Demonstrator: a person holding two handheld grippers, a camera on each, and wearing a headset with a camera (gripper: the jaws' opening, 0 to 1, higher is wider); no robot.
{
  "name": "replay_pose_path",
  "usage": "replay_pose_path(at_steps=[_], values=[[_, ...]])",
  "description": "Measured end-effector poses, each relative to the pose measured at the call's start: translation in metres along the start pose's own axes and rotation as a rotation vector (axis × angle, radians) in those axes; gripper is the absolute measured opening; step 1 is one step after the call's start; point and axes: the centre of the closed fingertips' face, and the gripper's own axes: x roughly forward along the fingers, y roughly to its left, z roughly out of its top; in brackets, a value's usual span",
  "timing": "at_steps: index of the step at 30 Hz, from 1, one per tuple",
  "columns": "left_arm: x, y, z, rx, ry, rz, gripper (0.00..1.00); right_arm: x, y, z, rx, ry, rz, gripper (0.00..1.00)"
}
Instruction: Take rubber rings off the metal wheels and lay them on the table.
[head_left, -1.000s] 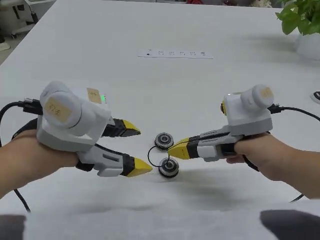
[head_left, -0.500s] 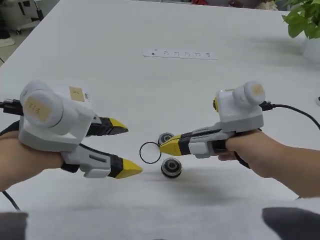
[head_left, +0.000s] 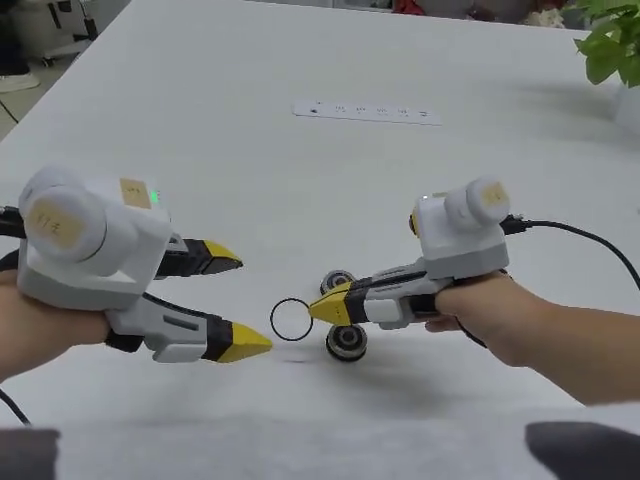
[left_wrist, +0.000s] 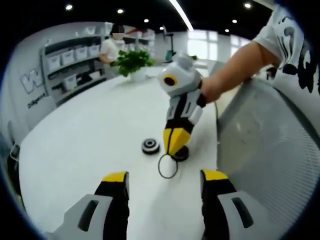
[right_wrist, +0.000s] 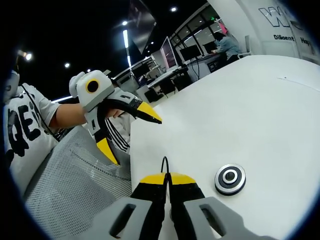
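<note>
- The right tool has its yellow-tipped jaws pressed together on the edge of a thin black rubber ring, which sticks out from the tips towards the left tool.
- The ring is free of both wheels and sits in the open space between the two tools, over the white bench. Whether it touches the bench I cannot tell.
- In the right gripper view, the right tool shows its two jaws meeting, with a short black arc of the rubber ring rising from between the tips.
- The left tool has its jaws spread wide and holds nothing. In the left gripper view, the left tool frames the rubber ring between its two tips, apart from both.
- The nearer metal wheel lies flat on the bench just beside the right tool's tips, on the person's side.
- The farther metal wheel lies flat just behind those jaws, partly hidden by them.
- In the left gripper view, the farther metal wheel lies left of the right tool, and the nearer metal wheel peeps out behind its tips.
- The right gripper view has one metal wheel to the right of the jaws, and the left tool open farther off.
- A white power strip lies well beyond the wheels, and a potted plant stands at the far right corner.
</note>
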Motion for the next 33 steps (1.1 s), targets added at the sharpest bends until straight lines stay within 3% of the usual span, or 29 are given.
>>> replay_pose_path(at_steps=[26,33], values=[[-0.003,0.0,-0.007,-0.008,0.011,0.014,0.58,0.02,-0.004,-0.017,-0.087,0.094,-0.005,0.0],[-0.003,0.001,-0.008,-0.01,0.015,0.015,0.58,0.019,-0.005,-0.019,-0.102,0.103,-0.016,0.06]])
